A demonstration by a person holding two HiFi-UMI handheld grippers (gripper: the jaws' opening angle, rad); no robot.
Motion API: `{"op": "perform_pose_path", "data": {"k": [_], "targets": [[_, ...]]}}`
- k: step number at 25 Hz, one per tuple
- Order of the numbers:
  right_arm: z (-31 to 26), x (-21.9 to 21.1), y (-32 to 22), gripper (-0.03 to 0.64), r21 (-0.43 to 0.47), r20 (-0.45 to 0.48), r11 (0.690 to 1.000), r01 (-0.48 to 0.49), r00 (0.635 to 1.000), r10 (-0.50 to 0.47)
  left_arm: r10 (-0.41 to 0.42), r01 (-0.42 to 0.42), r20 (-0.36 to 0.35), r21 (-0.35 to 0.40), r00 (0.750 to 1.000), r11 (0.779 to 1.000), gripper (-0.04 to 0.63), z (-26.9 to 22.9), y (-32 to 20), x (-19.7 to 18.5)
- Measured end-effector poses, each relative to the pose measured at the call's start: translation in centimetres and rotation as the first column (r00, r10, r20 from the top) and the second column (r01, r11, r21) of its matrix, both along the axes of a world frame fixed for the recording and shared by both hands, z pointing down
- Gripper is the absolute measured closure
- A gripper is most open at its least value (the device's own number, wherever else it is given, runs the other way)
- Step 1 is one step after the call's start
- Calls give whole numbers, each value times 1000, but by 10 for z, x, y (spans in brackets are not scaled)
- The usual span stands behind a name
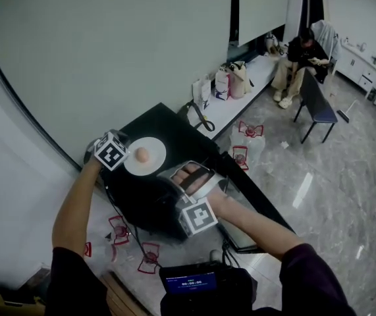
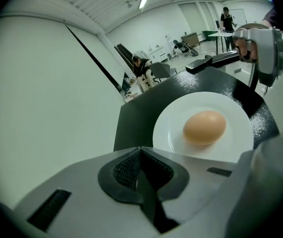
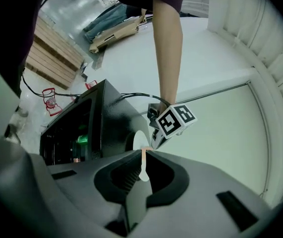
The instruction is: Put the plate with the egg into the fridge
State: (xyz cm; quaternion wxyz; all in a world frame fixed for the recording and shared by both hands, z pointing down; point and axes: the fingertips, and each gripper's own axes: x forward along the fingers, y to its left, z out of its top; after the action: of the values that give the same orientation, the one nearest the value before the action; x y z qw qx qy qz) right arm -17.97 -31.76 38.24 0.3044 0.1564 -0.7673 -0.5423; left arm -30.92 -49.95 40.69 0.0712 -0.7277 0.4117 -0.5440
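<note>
Left hand-held gripper [image 2: 141,151], jaws together, hovers with the plate [image 2: 173,128] and egg [image 2: 204,127] just ahead atop the fridge [image 2: 146,103], seemingly lining up a grab, while the right hand-held gripper [image 3: 143,155], also closed and empty, waits nearby.

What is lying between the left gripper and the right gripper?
The white plate with the egg lies there, on top of the black fridge; the head view shows this.

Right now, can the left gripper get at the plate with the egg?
Probably yes: the left gripper is just beside the plate, with nothing between them; its fingers are closed and would need to open first.
</note>
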Motion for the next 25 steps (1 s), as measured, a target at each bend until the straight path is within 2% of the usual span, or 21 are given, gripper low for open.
{"op": "perform_pose_path", "data": {"k": [3, 6, 12, 19, 25], "targets": [[7, 8, -8, 601, -6, -24, 1000, 14, 1000, -14, -3, 4, 12, -62, 1000, 998, 584, 14, -11, 1], [9, 13, -6, 572, -24, -35, 999, 23, 999, -24, 12, -10, 37, -63, 999, 998, 586, 11, -14, 1], [10, 19, -1, 551, -40, -37, 999, 31, 999, -32, 45, -47, -21, -135, 999, 990, 586, 21, -2, 12], [20, 34, 12, 523, -42, -87, 999, 11, 996, -15, 178, -179, -20, -144, 984, 973, 586, 21, 20, 58], [34, 46, 21, 523, -44, -150, 999, -23, 989, 16, 244, -247, -44, -130, 969, 960, 586, 20, 36, 84]]}}
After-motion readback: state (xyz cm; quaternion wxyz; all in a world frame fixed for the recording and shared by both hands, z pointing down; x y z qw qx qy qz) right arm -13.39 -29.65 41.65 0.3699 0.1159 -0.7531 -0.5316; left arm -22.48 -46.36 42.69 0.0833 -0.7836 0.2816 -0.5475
